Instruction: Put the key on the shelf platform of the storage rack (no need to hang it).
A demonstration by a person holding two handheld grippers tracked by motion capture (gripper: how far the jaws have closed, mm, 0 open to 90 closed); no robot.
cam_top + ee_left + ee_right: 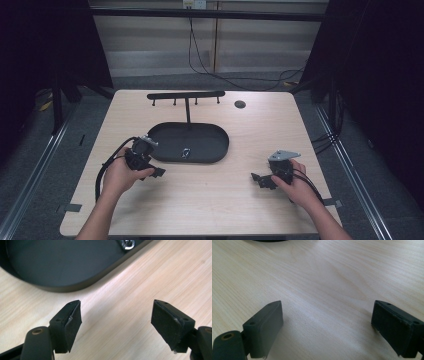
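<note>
Nearest the person's edge of the table, both hands rested on the wood. The left gripper lay toward the left side with its jaws standing well apart and nothing between them; its own view showed bare grain between the two pads. The right gripper sat toward the right side, jaws likewise spread and empty (its view showed plain tabletop between them).

Just beyond the left gripper lay the black oval tray, near the middle of the table. Inside it, close to its near rim, sat a small silver ring-like piece, the thing nearest the left gripper; its edge also caught the light at the top of the left gripper view. What exactly it was could not be told at that size.

From the tray's far rim rose a black T-shaped stand with small pegs hanging under its crossbar, all of them bare. Farther right, near the far edge, was a dark round grommet.

By my judgement the work had scarcely begun: the silver piece lay ungripped, the pegs empty, so picking it up and hanging it all remained.
</note>
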